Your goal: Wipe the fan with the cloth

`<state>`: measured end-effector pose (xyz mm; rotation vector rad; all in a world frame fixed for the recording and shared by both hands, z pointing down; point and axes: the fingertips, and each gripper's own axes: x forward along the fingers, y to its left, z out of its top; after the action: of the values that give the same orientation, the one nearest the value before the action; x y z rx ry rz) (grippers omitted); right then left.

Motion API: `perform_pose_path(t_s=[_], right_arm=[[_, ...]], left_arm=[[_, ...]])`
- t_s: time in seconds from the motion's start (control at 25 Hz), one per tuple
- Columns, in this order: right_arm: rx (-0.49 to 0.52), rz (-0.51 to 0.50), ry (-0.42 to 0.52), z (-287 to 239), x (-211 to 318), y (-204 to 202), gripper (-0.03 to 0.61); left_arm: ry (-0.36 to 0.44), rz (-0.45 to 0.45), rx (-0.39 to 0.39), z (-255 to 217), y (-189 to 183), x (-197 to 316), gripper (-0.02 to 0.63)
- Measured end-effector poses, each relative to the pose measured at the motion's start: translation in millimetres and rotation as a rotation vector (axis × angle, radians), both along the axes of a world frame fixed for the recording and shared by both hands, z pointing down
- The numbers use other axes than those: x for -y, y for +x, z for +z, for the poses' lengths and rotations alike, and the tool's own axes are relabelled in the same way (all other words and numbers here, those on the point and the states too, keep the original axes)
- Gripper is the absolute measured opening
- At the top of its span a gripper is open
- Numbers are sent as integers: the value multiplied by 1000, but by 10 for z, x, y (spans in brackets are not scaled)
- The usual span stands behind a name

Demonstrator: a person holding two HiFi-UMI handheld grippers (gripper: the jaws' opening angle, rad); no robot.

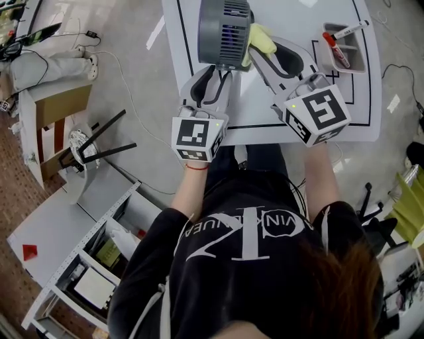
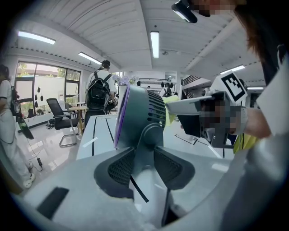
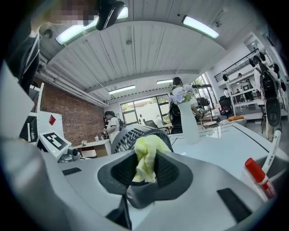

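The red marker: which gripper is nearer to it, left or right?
Right. The right gripper, holding the yellow cloth, is beside the tray with the red marker; the left gripper grips the fan, farther away.

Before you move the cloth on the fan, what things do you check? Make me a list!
1. Left tool grips the fan by its stand: ok, both pads sit against it.
2. Right tool holds the cloth: ok, pinched between its jaws.
3. Fan stands upright on the table: ok.
4. Cloth touches the fan's grille: cannot tell; it sits right beside it.
5. Tray is clear of the right tool: ok, it lies off to the side.
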<state>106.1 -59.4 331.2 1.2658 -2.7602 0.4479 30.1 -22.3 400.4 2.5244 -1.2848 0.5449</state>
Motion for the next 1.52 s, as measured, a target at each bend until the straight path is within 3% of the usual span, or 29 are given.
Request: perform_pose_path(t_s=[0.44,0.72,1.16,1.52], right_arm=[[29,48,4,-29,376,163,98],[-13,58,-41,204,526,164,95],[-23,22,-165,722,383,9,91],[-41,-27,-200,783,145,-90,92]], left_arm=[[-11,13,-1,-7,19,12,137],[-11,3,-10,-10,-9,21,141],[-11,-12,6,12,-5,24,140],[-18,-27,3,8,-13,12,135]])
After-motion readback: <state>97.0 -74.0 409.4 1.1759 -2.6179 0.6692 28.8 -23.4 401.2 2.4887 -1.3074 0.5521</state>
